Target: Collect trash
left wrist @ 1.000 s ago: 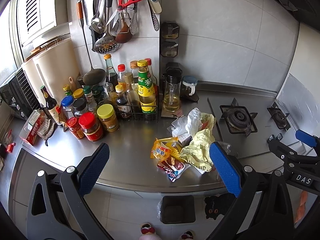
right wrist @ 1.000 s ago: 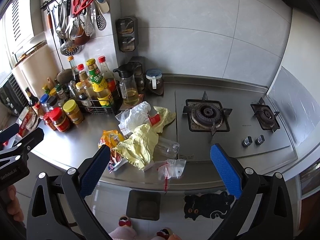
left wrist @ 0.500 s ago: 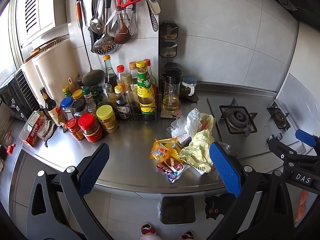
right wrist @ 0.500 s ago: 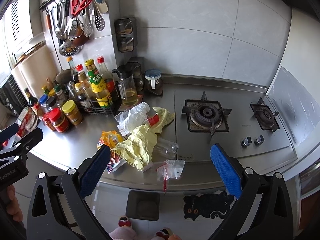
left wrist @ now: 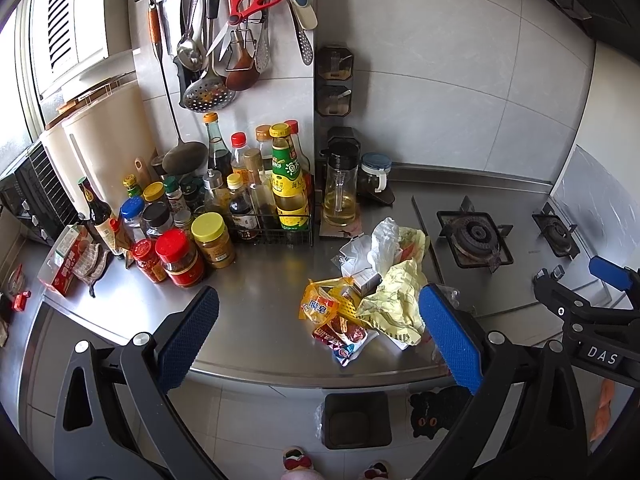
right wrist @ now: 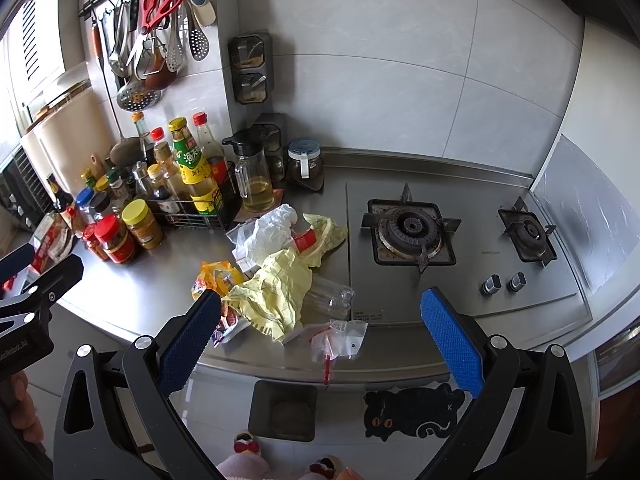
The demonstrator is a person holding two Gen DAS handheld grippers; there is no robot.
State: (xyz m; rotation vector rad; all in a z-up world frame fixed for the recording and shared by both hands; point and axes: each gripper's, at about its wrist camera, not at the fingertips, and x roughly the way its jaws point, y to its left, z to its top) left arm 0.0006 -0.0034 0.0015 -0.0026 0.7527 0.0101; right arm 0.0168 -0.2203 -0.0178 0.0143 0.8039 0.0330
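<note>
A pile of trash lies near the steel counter's front edge: crumpled yellow paper (left wrist: pixel 394 300) (right wrist: pixel 276 292), an orange snack wrapper (left wrist: pixel 318 306) (right wrist: pixel 212 276), a red wrapper (left wrist: pixel 344 336), white plastic (left wrist: pixel 382 240) (right wrist: pixel 270 228), a clear crushed bottle (right wrist: pixel 332 298) and a small clear bag with a red strip (right wrist: pixel 340 340). A black trash bin stands on the floor below the counter edge (left wrist: pixel 357 420) (right wrist: pixel 283 410). My left gripper (left wrist: pixel 320 340) is open and empty, above and short of the pile. My right gripper (right wrist: pixel 320 340) is open and empty, above the pile's front.
Sauce bottles and jars (left wrist: pixel 216 208) crowd the counter's left side, with a glass oil jug (left wrist: pixel 340 192) behind the pile. Utensils hang on the wall rail (left wrist: pixel 232 20). A two-burner gas hob (right wrist: pixel 412 232) lies to the right. A black cat mat (right wrist: pixel 412 412) lies on the floor.
Both views have shifted very slightly; the trash pile and both open grippers stand as before.
</note>
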